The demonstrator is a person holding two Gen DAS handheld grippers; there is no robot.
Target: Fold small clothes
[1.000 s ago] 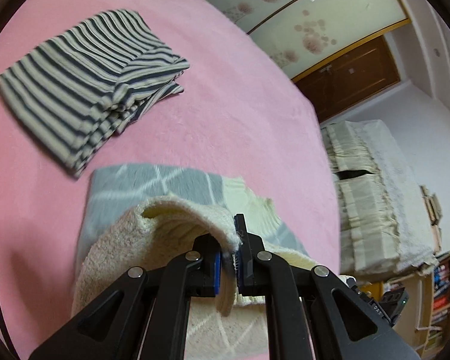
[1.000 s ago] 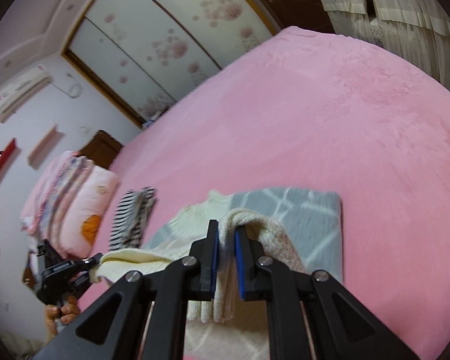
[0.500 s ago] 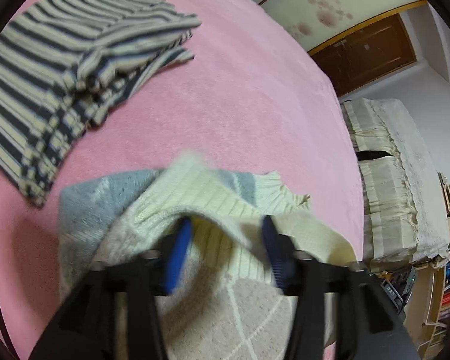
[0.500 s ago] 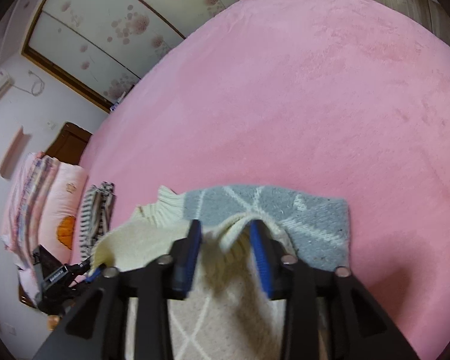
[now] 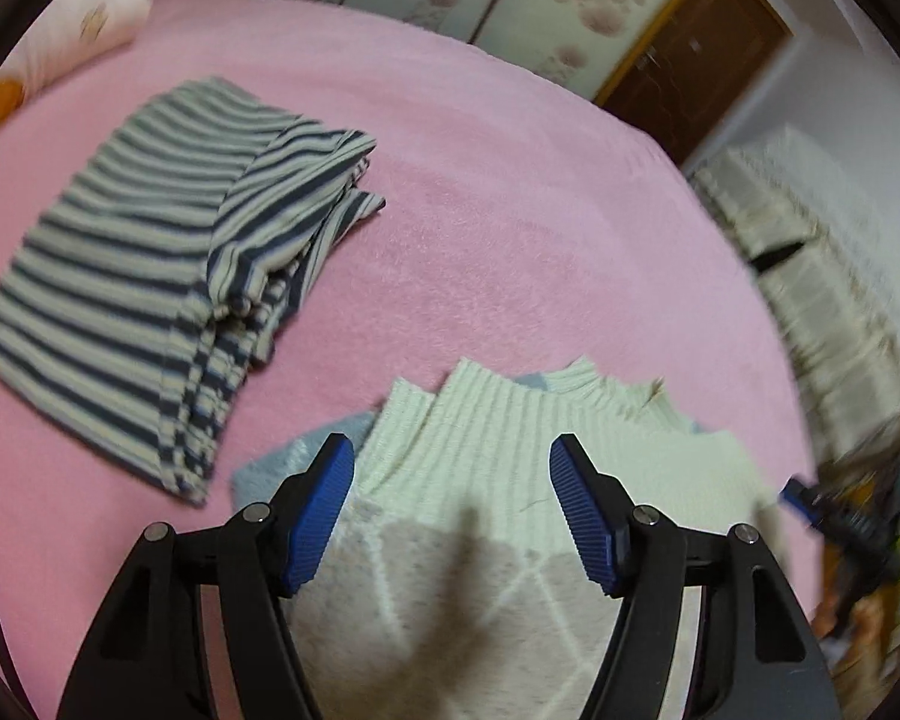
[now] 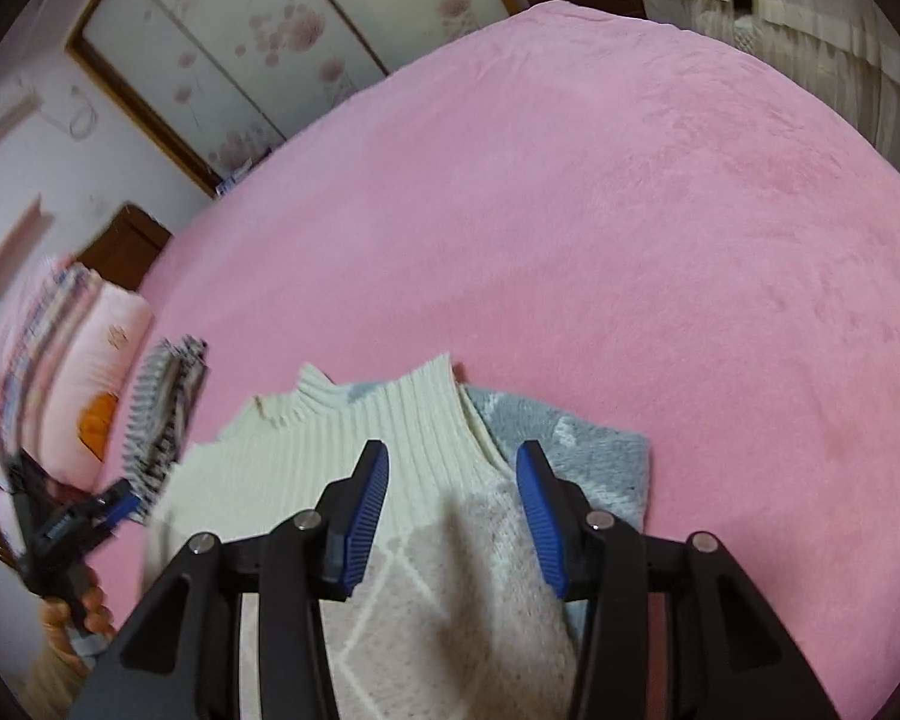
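Observation:
A small cream, beige and grey knit sweater [image 5: 486, 480] lies folded on the pink bed, ribbed hem on top; it also shows in the right wrist view [image 6: 414, 468]. My left gripper [image 5: 453, 462] is open and empty just above the sweater's left part. My right gripper [image 6: 453, 468] is open and empty above the sweater's right part. The other gripper shows at the right edge of the left wrist view [image 5: 834, 516] and at the left edge of the right wrist view [image 6: 72, 528].
A folded striped navy and cream garment [image 5: 168, 276] lies on the pink bed cover [image 5: 510, 210] to the left; it shows in the right wrist view [image 6: 162, 408]. Pillows [image 6: 90, 372] sit at the bed head. Curtains [image 5: 822, 300] and wardrobe doors [image 6: 258, 48] stand beyond.
Both grippers were shut on the sweater's edge, holding it folded over. They have opened, let the sweater drop flat, and drawn back a little.

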